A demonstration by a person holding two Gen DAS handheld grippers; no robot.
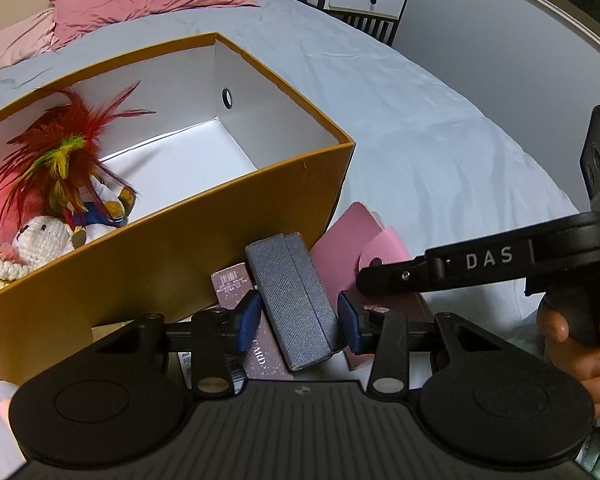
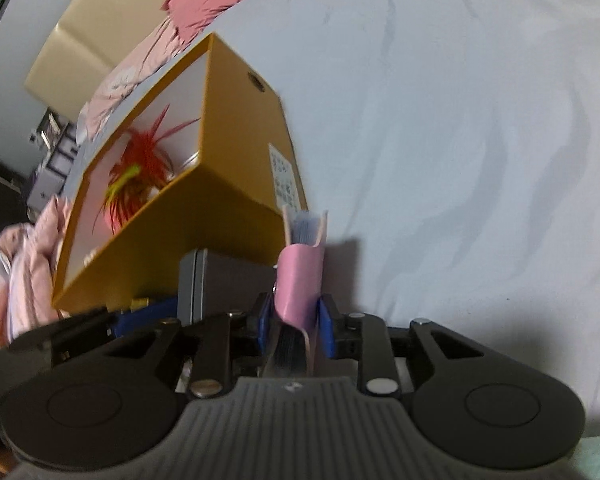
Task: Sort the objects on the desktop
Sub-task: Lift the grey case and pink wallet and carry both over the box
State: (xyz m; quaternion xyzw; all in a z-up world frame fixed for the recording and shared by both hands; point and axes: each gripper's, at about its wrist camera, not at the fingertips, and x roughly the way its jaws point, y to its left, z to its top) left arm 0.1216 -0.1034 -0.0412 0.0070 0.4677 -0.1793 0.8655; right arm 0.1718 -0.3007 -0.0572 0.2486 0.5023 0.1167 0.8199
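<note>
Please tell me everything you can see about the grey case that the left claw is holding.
The grey case is a long rectangular box with a woven, fabric-like texture and a seam running along its length, closed. It sits tilted between the blue pads of the left claw, which press its two long sides. It lies beside the orange box, over a dark pink card. A pink notebook is at its right.
</note>
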